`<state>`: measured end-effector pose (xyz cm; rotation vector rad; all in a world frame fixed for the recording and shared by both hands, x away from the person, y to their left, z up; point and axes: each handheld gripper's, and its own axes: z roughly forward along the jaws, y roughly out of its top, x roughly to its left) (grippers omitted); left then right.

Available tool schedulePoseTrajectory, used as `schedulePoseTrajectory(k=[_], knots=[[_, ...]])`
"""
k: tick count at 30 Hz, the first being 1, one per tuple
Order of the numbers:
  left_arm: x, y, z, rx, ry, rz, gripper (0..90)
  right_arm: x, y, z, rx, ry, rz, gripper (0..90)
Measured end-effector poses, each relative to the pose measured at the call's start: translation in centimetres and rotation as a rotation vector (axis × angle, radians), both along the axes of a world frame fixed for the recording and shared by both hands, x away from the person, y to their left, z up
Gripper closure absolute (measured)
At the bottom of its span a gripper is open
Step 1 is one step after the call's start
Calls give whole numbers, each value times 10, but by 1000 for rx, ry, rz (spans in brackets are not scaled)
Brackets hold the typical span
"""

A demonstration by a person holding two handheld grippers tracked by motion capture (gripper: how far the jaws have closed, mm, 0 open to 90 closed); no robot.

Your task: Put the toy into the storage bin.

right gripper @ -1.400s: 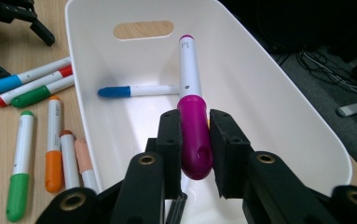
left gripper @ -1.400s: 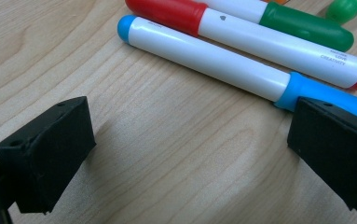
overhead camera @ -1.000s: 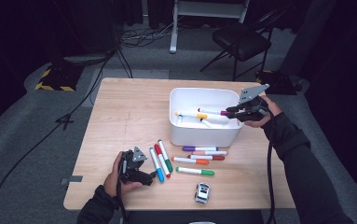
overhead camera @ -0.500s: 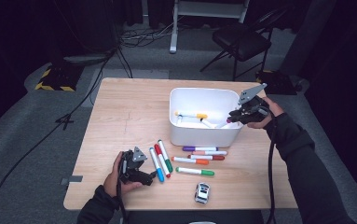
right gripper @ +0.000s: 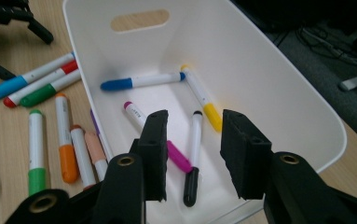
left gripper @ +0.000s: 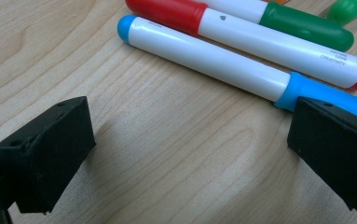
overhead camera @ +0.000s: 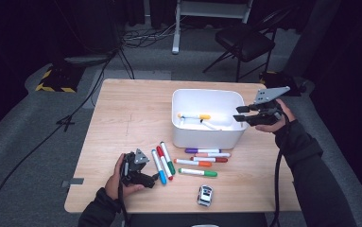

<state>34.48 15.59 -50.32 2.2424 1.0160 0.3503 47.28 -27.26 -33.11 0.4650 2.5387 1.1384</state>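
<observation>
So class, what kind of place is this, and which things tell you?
Probably a studio or lab: a wooden table on grey carpet, cables across the floor, a folding chair behind.

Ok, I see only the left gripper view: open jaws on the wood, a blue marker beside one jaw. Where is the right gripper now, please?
Observer: The right gripper hangs over the right rim of the white bin. Its jaws have just been opening, and nothing is between them.
Operator: Are there already markers inside this bin?
Observer: Yes, four: a blue-capped marker, a yellow-capped marker, a pink-capped marker and a black-capped marker.
Operator: Is something else than markers on the table?
Observer: A small toy car stands near the table's front edge, on the person's side.
</observation>
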Motion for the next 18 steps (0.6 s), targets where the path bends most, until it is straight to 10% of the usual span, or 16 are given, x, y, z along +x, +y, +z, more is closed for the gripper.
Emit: schedulePoseTrajectory(k=[5,18], knots=[[0,0,0,0,0,0,7,-13,-10,6,109,-29,17,585],[0,0,0,2,-2,0,8,-47,-19,-3,189,-109,21,409]])
